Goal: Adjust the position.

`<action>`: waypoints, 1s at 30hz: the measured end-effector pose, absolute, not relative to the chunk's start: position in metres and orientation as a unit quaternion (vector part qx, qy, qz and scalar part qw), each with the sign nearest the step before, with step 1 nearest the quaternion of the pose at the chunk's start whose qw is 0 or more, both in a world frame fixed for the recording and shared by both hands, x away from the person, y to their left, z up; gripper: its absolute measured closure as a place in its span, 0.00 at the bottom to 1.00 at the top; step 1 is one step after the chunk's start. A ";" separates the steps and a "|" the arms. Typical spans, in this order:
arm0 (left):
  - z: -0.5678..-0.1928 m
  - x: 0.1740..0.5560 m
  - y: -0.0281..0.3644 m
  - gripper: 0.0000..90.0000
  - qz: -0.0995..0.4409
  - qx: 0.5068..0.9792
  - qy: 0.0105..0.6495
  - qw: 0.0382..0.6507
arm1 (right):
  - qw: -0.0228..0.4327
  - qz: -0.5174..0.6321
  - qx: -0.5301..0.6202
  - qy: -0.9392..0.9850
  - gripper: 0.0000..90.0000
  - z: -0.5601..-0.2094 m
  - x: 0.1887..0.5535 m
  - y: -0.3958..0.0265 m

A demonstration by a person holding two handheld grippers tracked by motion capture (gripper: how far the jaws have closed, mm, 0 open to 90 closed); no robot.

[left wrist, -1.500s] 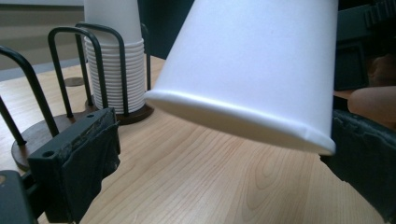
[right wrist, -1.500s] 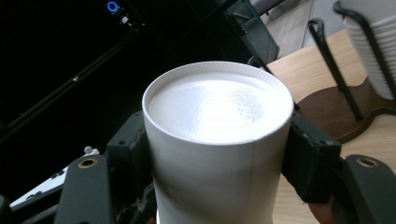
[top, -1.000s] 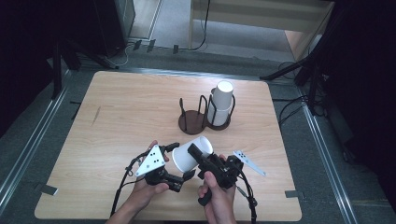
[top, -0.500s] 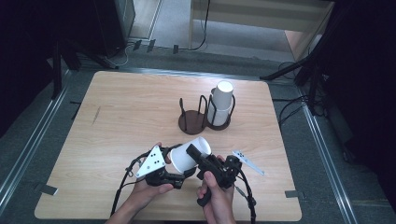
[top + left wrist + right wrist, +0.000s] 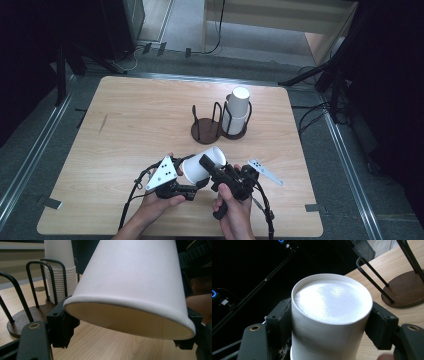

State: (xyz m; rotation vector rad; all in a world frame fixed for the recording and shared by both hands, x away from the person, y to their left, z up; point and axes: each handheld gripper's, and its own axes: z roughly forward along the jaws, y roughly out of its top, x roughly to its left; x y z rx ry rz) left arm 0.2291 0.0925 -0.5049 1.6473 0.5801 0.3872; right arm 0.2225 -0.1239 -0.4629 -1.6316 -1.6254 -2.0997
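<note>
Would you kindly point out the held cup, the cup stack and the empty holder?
Cup (image 5: pixel 200 166), high view, its side wall.
Cup stack (image 5: pixel 238 107), high view, its side.
Empty holder (image 5: pixel 205 134), high view, its round base.

High view: the wooden surface (image 5: pixel 135 125) is evenly lit from above, while the left and right edges of the frame fall into near black; shadows on the wood are short and soft. Left gripper view: the paper cup (image 5: pixel 135 287) in the centre is sharp and bright, with the cup stack (image 5: pixel 60 272) at upper left slightly soft. Right gripper view: glare whitens the cup's base; the upper left is dark.
</note>
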 end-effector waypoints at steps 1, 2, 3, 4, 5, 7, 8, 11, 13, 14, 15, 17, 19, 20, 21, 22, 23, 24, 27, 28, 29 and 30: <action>-0.505 0.229 0.093 0.23 0.169 0.718 0.253 0.626 | 0.010 -0.674 -0.522 -0.523 0.33 -0.463 0.223 -0.124; -0.505 0.229 0.093 0.23 0.169 0.718 0.254 0.625 | 0.010 -0.673 -0.522 -0.524 0.32 -0.463 0.223 -0.124; -0.505 0.229 0.093 0.23 0.169 0.718 0.254 0.626 | 0.011 -0.672 -0.520 -0.527 0.32 -0.463 0.224 -0.124; -0.505 0.229 0.093 0.23 0.169 0.718 0.254 0.626 | 0.011 -0.672 -0.520 -0.527 0.32 -0.463 0.224 -0.124; -0.505 0.229 0.093 0.23 0.169 0.718 0.254 0.626 | 0.009 -0.670 -0.519 -0.531 0.31 -0.463 0.224 -0.124; -0.505 0.229 0.093 0.23 0.170 0.718 0.254 0.625 | 0.007 -0.669 -0.517 -0.534 0.31 -0.463 0.225 -0.124; -0.505 0.229 0.093 0.24 0.170 0.718 0.253 0.625 | 0.010 -0.668 -0.518 -0.535 0.31 -0.463 0.225 -0.124; -0.505 0.229 0.093 0.24 0.171 0.719 0.253 0.625 | 0.009 -0.669 -0.515 -0.536 0.31 -0.463 0.225 -0.124; -0.504 0.229 0.093 0.24 0.171 0.720 0.252 0.624 | 0.011 -0.668 -0.516 -0.536 0.31 -0.463 0.226 -0.125; -0.504 0.229 0.093 0.24 0.171 0.720 0.252 0.624 | 0.011 -0.667 -0.517 -0.537 0.30 -0.463 0.226 -0.125; -0.504 0.229 0.093 0.24 0.171 0.720 0.252 0.624 | 0.011 -0.667 -0.516 -0.537 0.30 -0.463 0.226 -0.125; -0.505 0.229 0.093 0.24 0.171 0.720 0.252 0.624 | 0.009 -0.666 -0.516 -0.539 0.29 -0.463 0.226 -0.125; -0.504 0.229 0.093 0.24 0.172 0.720 0.252 0.623 | 0.008 -0.666 -0.513 -0.541 0.29 -0.463 0.227 -0.125; -0.504 0.229 0.093 0.25 0.171 0.720 0.252 0.623 | 0.008 -0.666 -0.513 -0.541 0.29 -0.463 0.227 -0.125; -0.505 0.229 0.093 0.25 0.171 0.721 0.252 0.623 | 0.010 -0.665 -0.516 -0.541 0.29 -0.463 0.227 -0.126; -0.505 0.229 0.093 0.25 0.171 0.721 0.252 0.623 | 0.010 -0.665 -0.515 -0.541 0.29 -0.463 0.227 -0.126; -0.505 0.229 0.093 0.25 0.172 0.720 0.252 0.623 | 0.010 -0.665 -0.515 -0.541 0.29 -0.463 0.227 -0.126; -0.505 0.229 0.093 0.25 0.172 0.720 0.252 0.623 | 0.010 -0.665 -0.516 -0.541 0.29 -0.463 0.227 -0.126; -0.505 0.229 0.093 0.25 0.172 0.721 0.251 0.623 | 0.011 -0.665 -0.515 -0.541 0.29 -0.463 0.227 -0.126; -0.505 0.229 0.093 0.25 0.172 0.721 0.251 0.623 | 0.011 -0.665 -0.515 -0.541 0.29 -0.463 0.227 -0.126; -0.505 0.229 0.093 0.25 0.173 0.721 0.250 0.623 | 0.011 -0.664 -0.517 -0.540 0.28 -0.463 0.227 -0.126; -0.505 0.229 0.093 0.25 0.173 0.721 0.250 0.623 | 0.011 -0.664 -0.517 -0.540 0.27 -0.463 0.228 -0.126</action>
